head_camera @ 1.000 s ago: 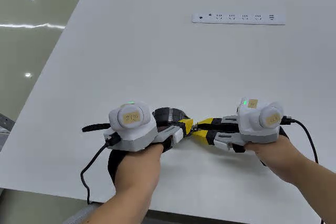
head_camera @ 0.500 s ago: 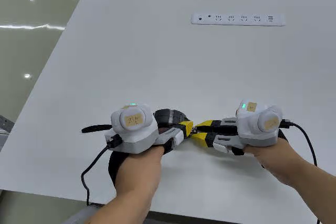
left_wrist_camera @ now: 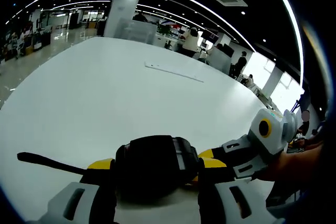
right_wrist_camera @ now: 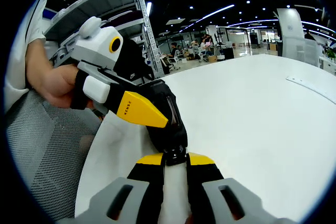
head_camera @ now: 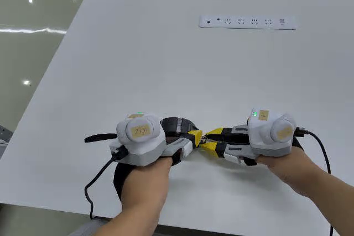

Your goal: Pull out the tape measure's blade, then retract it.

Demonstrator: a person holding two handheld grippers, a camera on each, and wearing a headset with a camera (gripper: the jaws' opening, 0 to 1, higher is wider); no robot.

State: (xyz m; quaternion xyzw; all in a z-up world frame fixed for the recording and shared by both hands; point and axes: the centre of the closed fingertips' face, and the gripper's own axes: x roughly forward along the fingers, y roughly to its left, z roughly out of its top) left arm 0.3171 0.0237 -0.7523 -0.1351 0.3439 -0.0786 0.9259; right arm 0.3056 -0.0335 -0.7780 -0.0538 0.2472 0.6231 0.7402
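The black tape measure [head_camera: 177, 126] sits at the table's near edge, and my left gripper [head_camera: 189, 139] is shut on its case. In the left gripper view the case [left_wrist_camera: 152, 167] is clamped between the yellow-tipped fingers [left_wrist_camera: 102, 164]. My right gripper [head_camera: 209, 139] meets it from the right, shut on the blade's end tab at the case mouth. In the right gripper view the tab [right_wrist_camera: 176, 156] is pinched where the case [right_wrist_camera: 165, 121] ends. No length of blade shows between case and tab. A black wrist strap [head_camera: 99, 136] trails off to the left.
A white power strip [head_camera: 247, 22] lies far back on the white table [head_camera: 166, 64]. The table's left edge [head_camera: 52, 75] drops to a glossy floor. Cables hang from both grippers near the front edge. People and shelving stand beyond the table.
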